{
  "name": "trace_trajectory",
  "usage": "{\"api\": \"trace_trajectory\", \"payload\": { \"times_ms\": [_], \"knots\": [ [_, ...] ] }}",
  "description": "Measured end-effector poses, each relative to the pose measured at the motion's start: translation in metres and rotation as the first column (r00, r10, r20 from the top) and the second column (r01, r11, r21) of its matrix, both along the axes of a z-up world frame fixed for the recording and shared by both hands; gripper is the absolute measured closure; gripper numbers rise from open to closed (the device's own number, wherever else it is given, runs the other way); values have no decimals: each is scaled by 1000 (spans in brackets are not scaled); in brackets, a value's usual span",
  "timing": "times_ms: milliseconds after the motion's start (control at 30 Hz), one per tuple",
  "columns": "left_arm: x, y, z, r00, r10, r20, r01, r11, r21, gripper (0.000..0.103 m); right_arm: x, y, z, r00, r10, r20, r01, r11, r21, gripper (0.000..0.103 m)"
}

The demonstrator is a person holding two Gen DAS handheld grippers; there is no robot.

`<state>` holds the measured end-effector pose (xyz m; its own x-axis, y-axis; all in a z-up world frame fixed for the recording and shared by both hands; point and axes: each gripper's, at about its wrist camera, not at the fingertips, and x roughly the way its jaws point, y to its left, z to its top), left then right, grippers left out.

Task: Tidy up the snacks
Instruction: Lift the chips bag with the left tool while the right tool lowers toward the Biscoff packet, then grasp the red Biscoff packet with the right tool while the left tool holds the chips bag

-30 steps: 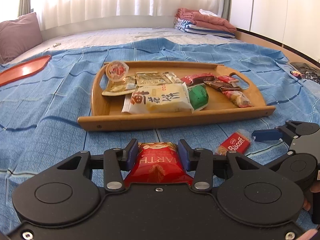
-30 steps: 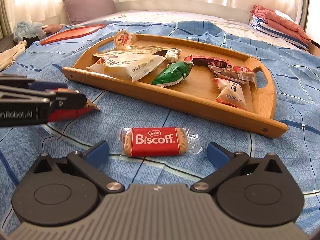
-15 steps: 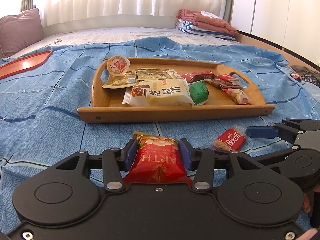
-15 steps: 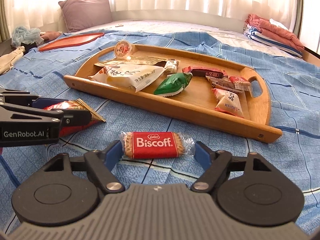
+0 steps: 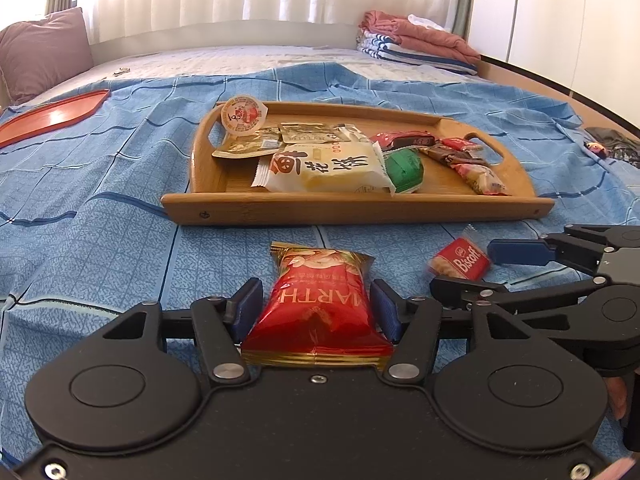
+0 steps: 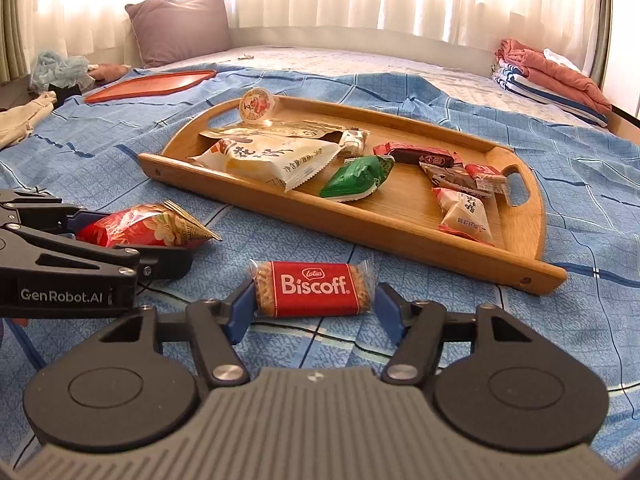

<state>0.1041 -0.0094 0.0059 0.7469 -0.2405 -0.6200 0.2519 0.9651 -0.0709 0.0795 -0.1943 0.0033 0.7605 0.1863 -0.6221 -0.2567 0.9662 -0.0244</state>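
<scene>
Left wrist view: your left tool is opening, its pads just clear of the red bag between them on the bed. Your right tool is closing around the Biscoff, short of the tray.

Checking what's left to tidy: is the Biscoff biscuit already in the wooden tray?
No, the Biscoff biscuit lies on the blue bedspread in front of the wooden tray.
</scene>
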Motion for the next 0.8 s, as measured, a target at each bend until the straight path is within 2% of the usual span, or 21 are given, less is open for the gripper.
{"api": "trace_trajectory", "payload": {
  "times_ms": [100, 167, 600, 633, 667, 700, 733, 767, 800],
  "knots": [
    [-1, 1, 0, 1000, -7, 1, 7, 1000, -5, 47, 0, 1, 1, 1000, 1, 0, -1, 1000, 8, 39],
    [-3, 0, 0, 1000, -20, 4, 20, 1000, -12, 55, 0, 1, 1, 1000, -1, 0, 1, 1000, 15, 39],
    [-10, -2, 18, 998, -27, 54, 30, 998, -54, 58, -4, -3, 16, 999, -43, 34, 40, 996, 76, 44],
    [-10, -2, 19, 998, -27, 59, 30, 998, -52, 58, -4, -3, 18, 998, -44, 39, 41, 996, 78, 52],
    [-10, -3, 21, 998, -27, 64, 30, 998, -50, 58, -4, -4, 21, 998, -44, 40, 40, 996, 79, 74],
    [-10, -3, 21, 997, -28, 67, 32, 998, -47, 58, -3, -3, 22, 998, -50, 33, 48, 996, 71, 79],
    [-10, -3, 21, 997, -28, 67, 31, 999, -43, 58, -2, -4, 23, 998, -58, 29, 56, 996, 67, 77],
    [-10, -4, 21, 997, -29, 65, 32, 999, -39, 58, -1, -5, 23, 998, -58, 28, 55, 996, 71, 60],
    [-10, -4, 19, 998, -31, 62, 33, 999, -33, 58, 0, -6, 22, 998, -60, 27, 58, 996, 73, 55]
  ]
}}
